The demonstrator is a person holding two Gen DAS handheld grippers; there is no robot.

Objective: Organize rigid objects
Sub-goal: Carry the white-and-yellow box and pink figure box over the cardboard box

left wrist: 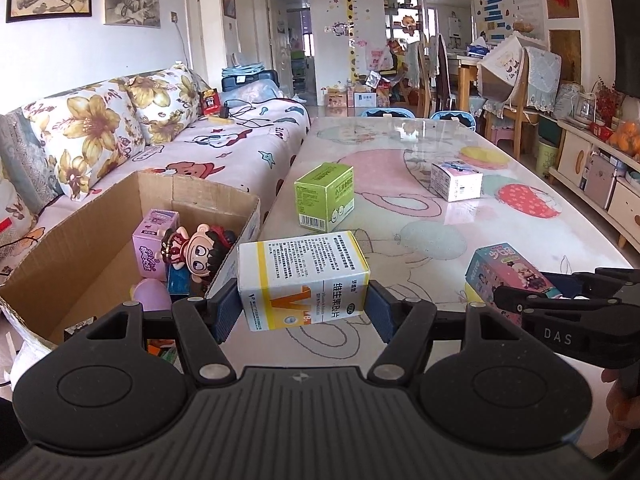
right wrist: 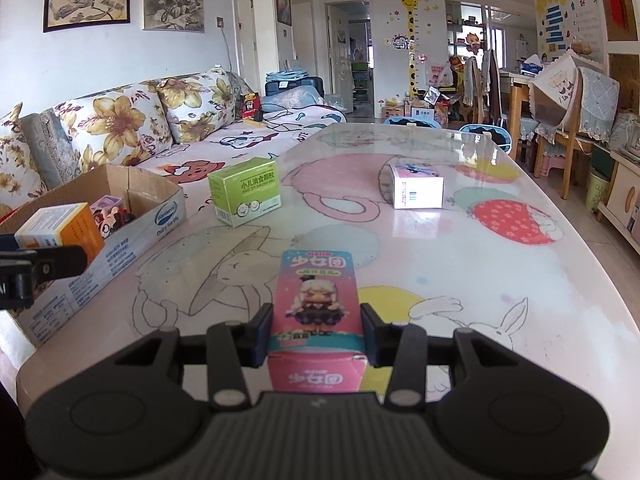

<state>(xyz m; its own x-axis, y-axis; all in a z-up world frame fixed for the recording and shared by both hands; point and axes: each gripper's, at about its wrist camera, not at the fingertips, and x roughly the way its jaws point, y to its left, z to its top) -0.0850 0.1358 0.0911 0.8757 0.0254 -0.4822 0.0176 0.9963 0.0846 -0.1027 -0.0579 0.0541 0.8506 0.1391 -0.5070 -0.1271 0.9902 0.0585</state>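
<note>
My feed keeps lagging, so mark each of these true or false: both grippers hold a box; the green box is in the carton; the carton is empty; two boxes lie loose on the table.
1. Both grippers hold a box. True: the left gripper clamps the white-and-yellow box, the right gripper the pink doll box.
2. The green box is in the carton. False: it stands on the table.
3. The carton is empty. False: a doll figure and other items lie inside.
4. Two boxes lie loose on the table. True: the green one and the white box.
</note>
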